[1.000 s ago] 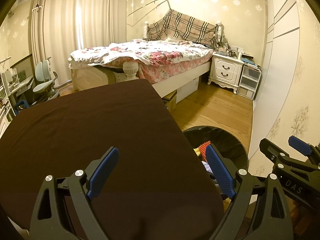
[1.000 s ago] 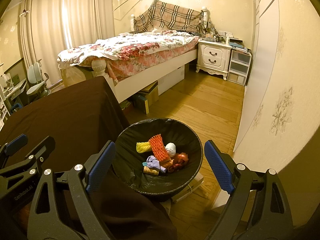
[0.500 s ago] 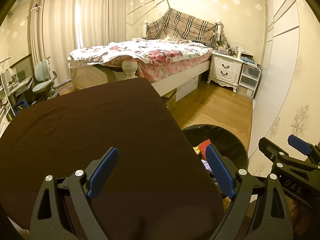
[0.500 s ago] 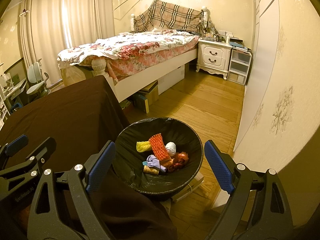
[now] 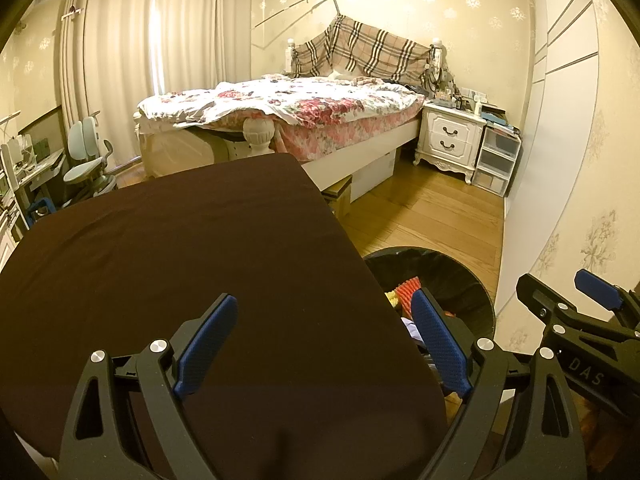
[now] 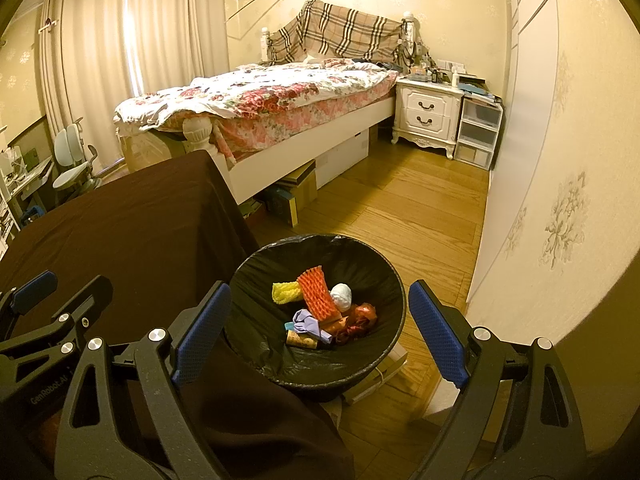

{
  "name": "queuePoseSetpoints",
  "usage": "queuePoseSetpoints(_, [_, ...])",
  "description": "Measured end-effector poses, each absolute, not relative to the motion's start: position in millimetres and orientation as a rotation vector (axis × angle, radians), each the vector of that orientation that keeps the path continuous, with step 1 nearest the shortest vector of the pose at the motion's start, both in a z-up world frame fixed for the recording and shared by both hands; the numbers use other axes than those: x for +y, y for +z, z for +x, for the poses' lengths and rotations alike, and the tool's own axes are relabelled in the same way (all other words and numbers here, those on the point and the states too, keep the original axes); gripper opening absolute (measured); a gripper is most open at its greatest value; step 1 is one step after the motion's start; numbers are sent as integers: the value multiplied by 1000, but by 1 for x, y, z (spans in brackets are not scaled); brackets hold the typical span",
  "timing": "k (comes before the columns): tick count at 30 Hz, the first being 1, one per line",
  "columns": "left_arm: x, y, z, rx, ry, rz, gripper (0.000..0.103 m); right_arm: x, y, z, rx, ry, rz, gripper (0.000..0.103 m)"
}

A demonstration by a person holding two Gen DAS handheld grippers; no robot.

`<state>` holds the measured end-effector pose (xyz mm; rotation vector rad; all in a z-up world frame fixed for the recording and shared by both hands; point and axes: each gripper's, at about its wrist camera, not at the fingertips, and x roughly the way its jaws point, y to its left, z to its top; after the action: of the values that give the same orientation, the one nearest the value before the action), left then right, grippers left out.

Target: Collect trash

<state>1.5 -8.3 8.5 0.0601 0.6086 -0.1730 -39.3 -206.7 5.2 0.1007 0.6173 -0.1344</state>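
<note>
Blue-padded left tool point(image 5: 324, 340) and right tool point(image 6: 318, 334) tilt downward, both spread wide, grasping nothing.

Right gripper point(image 6: 320, 336) (jaws wide, empty) above trash-filled bin point(image 6: 256, 280).

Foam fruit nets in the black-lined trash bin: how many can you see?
2. An orange foam net lies at the middle of the black-lined trash bin, and a yellow foam net sits just left of it, touching. More may be hidden underneath.

Floral bed point(image 6: 272, 104), white nightstand point(image 6: 428, 114), closed curtains point(image 5: 132, 40), wood floor point(image 6: 408, 208).
</note>
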Motion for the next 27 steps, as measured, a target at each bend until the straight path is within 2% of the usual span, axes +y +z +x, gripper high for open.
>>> queuePoseSetpoints(27, [-3, 9, -25, 595, -167, 46, 88, -207, 7, -38, 620, -134, 101, 88])
